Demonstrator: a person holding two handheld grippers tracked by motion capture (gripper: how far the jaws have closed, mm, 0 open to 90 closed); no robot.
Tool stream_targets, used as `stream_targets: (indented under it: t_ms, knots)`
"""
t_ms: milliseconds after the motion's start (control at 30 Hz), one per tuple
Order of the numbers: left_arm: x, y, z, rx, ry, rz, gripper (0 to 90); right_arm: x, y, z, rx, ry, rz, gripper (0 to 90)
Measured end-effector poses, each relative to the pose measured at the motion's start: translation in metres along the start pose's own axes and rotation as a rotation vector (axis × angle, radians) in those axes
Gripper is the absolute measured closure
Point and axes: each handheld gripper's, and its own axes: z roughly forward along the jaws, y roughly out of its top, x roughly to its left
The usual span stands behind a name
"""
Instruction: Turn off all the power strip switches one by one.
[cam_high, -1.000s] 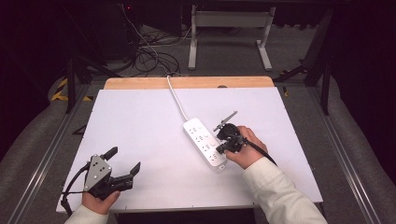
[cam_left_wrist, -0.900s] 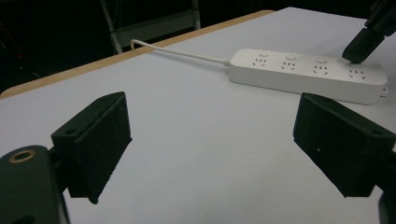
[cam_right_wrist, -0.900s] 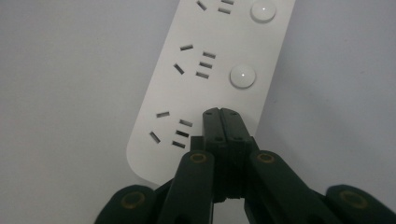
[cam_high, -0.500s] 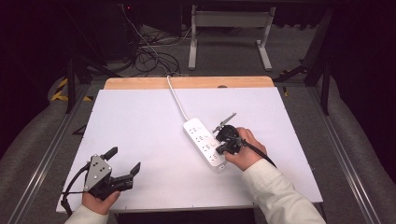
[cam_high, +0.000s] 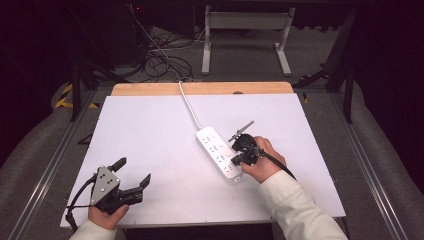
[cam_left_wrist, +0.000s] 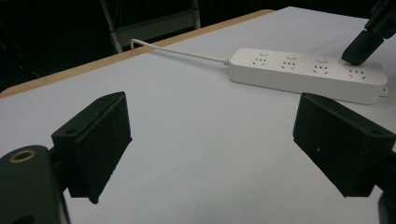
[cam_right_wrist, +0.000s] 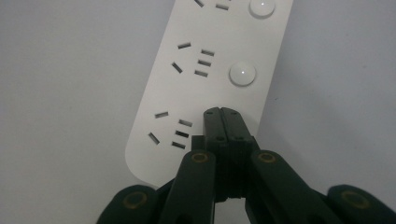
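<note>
— Two grippers, one power strip (cam_high: 219, 152): where does it lie?
— Near the middle of the white table (cam_high: 150, 130), its long axis diagonal. The cord (cam_high: 189, 104) leaves the strip's far end and runs off over the table's far wooden edge; the near end points toward the person's right hand (cam_high: 265, 162).
— And the right gripper (cam_right_wrist: 224, 116)?
— Jaws pressed together with nothing between them, tip down on the strip's nearest end, beside the last socket. I judge it is pressing that socket's round switch, as one sits beside each socket further along.
— The left gripper (cam_left_wrist: 210, 140)?
— Jaws wide apart and empty, well to the left of the strip, apparently waiting.
</note>
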Motion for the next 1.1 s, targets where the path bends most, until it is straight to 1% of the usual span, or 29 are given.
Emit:
stream_targets:
  t_ms: [133, 300, 400, 467, 533, 600, 633, 667, 700, 767, 800, 833, 867, 1100]
  knots:
    - [-0.001, 0.0, 0.0, 0.0, -0.003, -0.001, 12.1, -0.001, 0.001, 0.0, 0.006, 0.005, 0.005, 90.0]
    - [0.0, 0.0, 0.0, -0.002, -0.002, 0.001, 12.1, 0.0, 0.002, 0.001, 0.015, -0.001, 0.005, 90.0]
    - [0.0, 0.0, 0.0, -0.001, -0.005, -0.001, 12.1, -0.003, 0.002, 0.002, 0.025, 0.021, 0.015, 90.0]
    - [0.0, 0.0, 0.0, 0.0, -0.005, 0.002, 12.1, -0.004, 0.003, 0.002, 0.03, 0.023, 0.011, 90.0]
    - [-0.001, 0.0, 0.0, -0.002, -0.003, -0.002, 12.1, -0.002, 0.004, 0.002, 0.031, 0.01, 0.008, 90.0]
    - [0.0, 0.0, 0.0, -0.002, 0.0, -0.002, 12.1, 0.001, 0.005, 0.002, 0.024, 0.006, -0.01, 90.0]
    - [0.001, 0.0, 0.0, -0.002, -0.002, -0.002, 12.1, 0.004, 0.005, -0.003, -0.02, -0.014, -0.04, 90.0]
    - [0.001, 0.0, 0.0, -0.002, -0.002, -0.002, 12.1, 0.004, 0.005, -0.003, -0.02, -0.014, -0.04, 90.0]
    - [0.001, 0.0, 0.0, 0.001, -0.001, -0.001, 12.1, 0.003, 0.005, -0.014, -0.113, 0.014, -0.034, 90.0]
    - [0.001, 0.0, 0.001, -0.001, 0.0, -0.002, 12.1, 0.002, 0.006, -0.027, -0.202, 0.028, -0.029, 90.0]
    - [0.001, 0.0, 0.001, -0.001, 0.0, -0.002, 12.1, 0.002, 0.006, -0.027, -0.202, 0.028, -0.029, 90.0]
    - [0.001, 0.0, 0.001, 0.001, 0.0, -0.001, 12.1, 0.002, 0.006, -0.031, -0.224, 0.029, -0.031, 90.0]
    - [0.0, 0.0, 0.001, 0.001, 0.001, 0.002, 12.1, 0.001, 0.006, -0.033, -0.233, 0.03, -0.037, 90.0]
    - [0.0, 0.0, 0.0, -0.001, 0.002, 0.002, 12.1, -0.001, 0.006, -0.032, -0.258, 0.02, -0.033, 90.0]
